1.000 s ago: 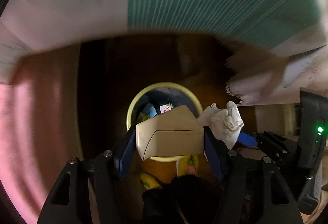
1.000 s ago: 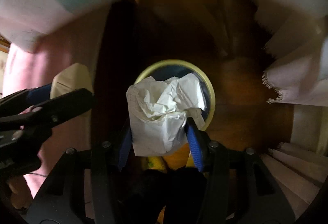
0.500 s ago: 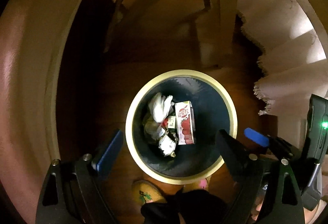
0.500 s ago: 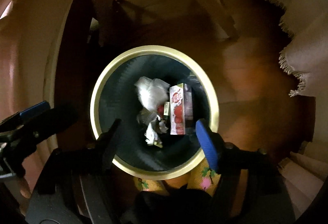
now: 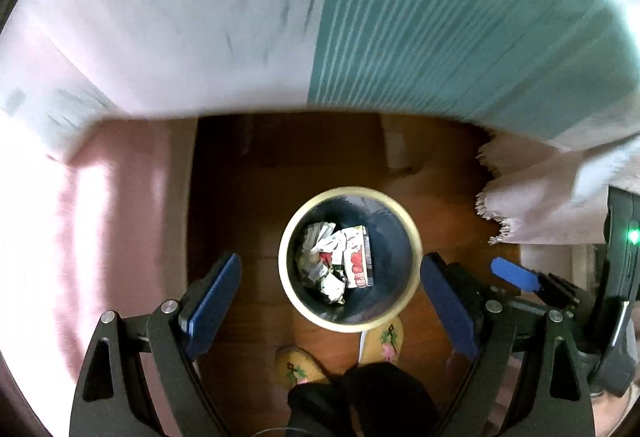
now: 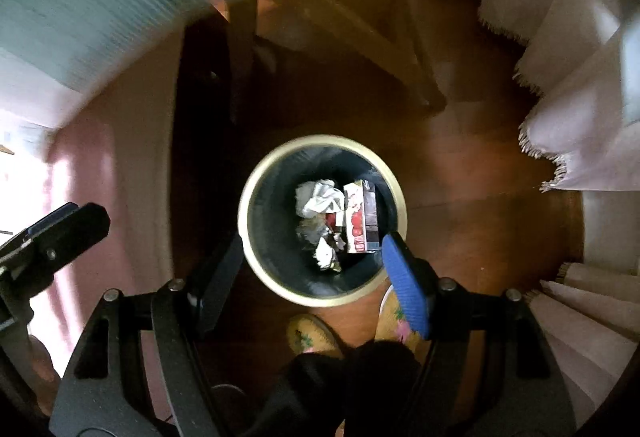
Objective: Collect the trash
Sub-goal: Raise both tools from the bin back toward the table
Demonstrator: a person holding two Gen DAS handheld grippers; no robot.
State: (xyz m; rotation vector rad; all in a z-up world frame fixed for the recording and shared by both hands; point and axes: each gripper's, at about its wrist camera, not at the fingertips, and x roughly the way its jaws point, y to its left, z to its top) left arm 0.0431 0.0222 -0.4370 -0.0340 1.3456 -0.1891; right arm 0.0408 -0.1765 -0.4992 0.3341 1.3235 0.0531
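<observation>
- My left gripper hangs released, holding nothing, above the yellow-rimmed bin.
- My right gripper is spread wide too, empty.
- Inside the bin I see a red-and-white carton beside crumpled paper.

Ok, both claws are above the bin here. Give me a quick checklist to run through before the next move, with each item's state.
1. Left claw empty, jaws wide apart: ok.
2. Right claw empty, jaws apart: ok.
3. Trash inside the bin, including the red and white carton and crumpled paper: ok.
4. Nothing hanging over the bin rim: ok.
5. Floor around the bin free of dropped scraps: ok where visible; the slippers and the claws hide part of it.
6. More trash left to collect on the table: cannot tell, only its blurred cloth edge shows.
</observation>
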